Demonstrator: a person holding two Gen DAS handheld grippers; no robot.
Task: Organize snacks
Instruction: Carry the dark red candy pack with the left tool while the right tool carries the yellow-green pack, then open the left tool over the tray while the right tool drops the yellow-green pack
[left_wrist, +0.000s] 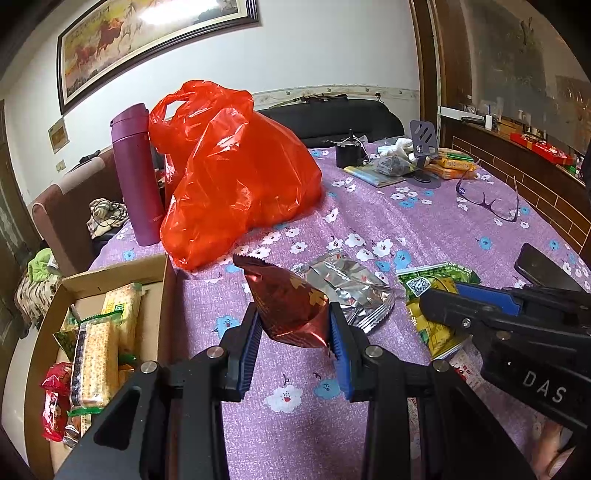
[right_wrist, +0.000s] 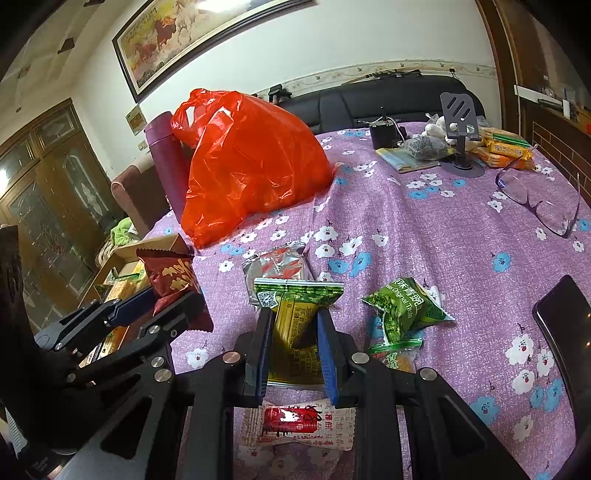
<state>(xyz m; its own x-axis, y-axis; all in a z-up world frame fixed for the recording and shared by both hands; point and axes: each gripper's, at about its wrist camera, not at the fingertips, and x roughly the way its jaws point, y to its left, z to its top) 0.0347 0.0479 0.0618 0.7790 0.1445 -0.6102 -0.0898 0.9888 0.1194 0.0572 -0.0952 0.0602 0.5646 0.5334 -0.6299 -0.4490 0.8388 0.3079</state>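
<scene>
Both blue-padded tools are busy: left hand-held gripper (left_wrist: 293, 325) is pinching a dark red snack packet (left_wrist: 291, 306) just above the bench (left_wrist: 424, 229), right beside the cardboard box (left_wrist: 162, 291) that already has cracker packs in it. Right hand-held gripper (right_wrist: 293, 332) is clamped tight on a green-and-yellow snack packet (right_wrist: 297, 317). Loose on the purple floral cloth: a silver packet (right_wrist: 277, 264), a green pea packet (right_wrist: 402, 306), and a red-and-white one (right_wrist: 295, 424) right under the right tool. Big orange bag (right_wrist: 247, 162) sits behind.

black tongs (left_wrist: 293, 325), blue pads, silver screws.
</scene>
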